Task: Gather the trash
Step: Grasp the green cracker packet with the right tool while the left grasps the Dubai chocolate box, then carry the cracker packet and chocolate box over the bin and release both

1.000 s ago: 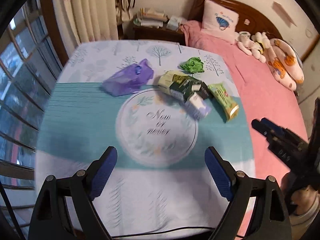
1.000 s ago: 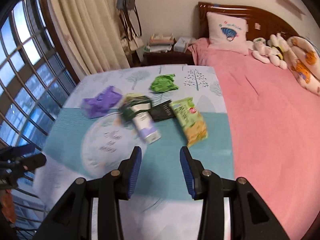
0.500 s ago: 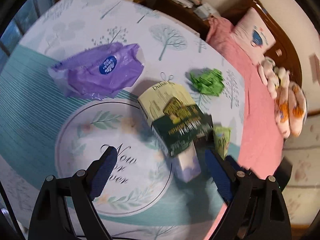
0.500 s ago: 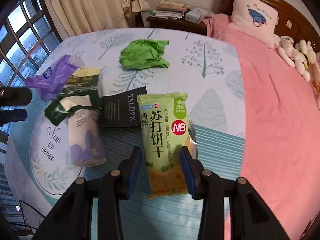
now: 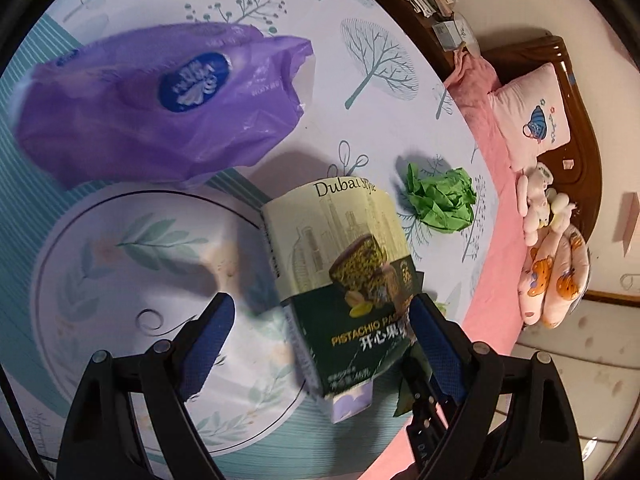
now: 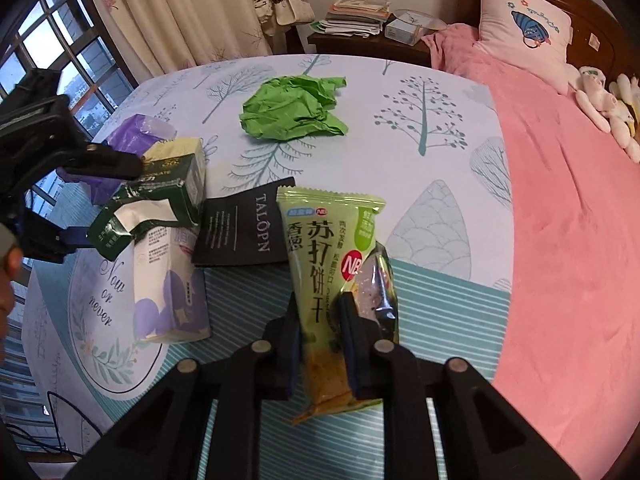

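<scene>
- On the patterned cloth over the bed, the trash lies in a loose cluster: purple bag at ten o'clock in the left wrist view, green paper ball at two o'clock, pistachio box dead centre.
- The left gripper hovers over the box with its jaws spread wide, one blue pad on each side of the box's lower end; whether either pad touches cannot be told.
- The right gripper has its jaws pressed in on the cracker packet, which buckles up between the pads at six o'clock in the right wrist view.
- Just beside the packet lie a black sachet at ten o'clock and a white-and-purple carton at nine, the carton tucked under the box's torn flap.
- Step in hand, as I judge it: picking up the first pieces, one per gripper.
- Next, the left jaws should close squarely on the box, then both lift clear without dragging the carton or sachet.
- No bin shows in either view.
</scene>
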Demonstrator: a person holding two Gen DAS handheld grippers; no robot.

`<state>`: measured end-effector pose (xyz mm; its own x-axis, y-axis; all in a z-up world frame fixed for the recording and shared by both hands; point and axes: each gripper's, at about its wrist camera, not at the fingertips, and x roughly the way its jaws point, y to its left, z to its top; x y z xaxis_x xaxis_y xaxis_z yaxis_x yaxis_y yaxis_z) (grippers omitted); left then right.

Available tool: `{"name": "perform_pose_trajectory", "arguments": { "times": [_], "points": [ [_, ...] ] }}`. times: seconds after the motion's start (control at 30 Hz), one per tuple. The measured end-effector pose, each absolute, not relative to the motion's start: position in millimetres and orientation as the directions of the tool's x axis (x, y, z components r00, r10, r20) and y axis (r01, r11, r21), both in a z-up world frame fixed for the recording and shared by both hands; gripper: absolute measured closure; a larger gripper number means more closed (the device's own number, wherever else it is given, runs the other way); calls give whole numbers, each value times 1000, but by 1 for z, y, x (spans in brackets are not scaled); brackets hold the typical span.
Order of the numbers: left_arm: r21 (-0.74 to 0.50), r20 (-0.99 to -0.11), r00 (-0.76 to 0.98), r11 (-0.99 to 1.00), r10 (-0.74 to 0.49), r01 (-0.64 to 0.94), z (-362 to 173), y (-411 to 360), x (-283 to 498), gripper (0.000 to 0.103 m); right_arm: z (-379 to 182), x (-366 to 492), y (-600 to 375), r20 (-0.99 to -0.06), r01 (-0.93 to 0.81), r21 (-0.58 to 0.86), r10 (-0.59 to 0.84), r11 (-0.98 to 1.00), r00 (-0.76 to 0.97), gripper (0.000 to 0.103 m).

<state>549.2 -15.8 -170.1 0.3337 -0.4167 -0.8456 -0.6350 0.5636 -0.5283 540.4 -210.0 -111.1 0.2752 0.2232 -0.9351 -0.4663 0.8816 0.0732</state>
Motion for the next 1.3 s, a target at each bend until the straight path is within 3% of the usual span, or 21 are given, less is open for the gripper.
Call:
{"name": "perform_pose_trajectory", "arguments": {
  "times": [0.17, 0.27, 0.53, 0.9, 1.3],
  "points": [
    [-544, -834, 337, 548, -437, -635, -179, -21, 564, 15, -112, 542, -209, -935, -467, 90, 237, 880, 266, 89],
    [-549, -832, 353, 543, -428, -636, -179, -23, 570, 30, -112, 542, -208, -935, -473, 89, 238, 877, 264, 89],
    [-530, -848, 389, 574, -360, -624, -154, -22, 568, 42, -106, 541, -210, -930, -472, 111, 259, 875, 261, 95],
    [-464, -861, 441, 747, -253, -477, -88, -34, 533, 45, -75, 520, -203, -904, -493, 153, 323, 857, 281, 99],
    [-372, -861, 475, 864, -184, -340, -34, -36, 420, 45, -43, 454, -180, -887, -527, 215, 390, 822, 246, 99]
  ]
}}
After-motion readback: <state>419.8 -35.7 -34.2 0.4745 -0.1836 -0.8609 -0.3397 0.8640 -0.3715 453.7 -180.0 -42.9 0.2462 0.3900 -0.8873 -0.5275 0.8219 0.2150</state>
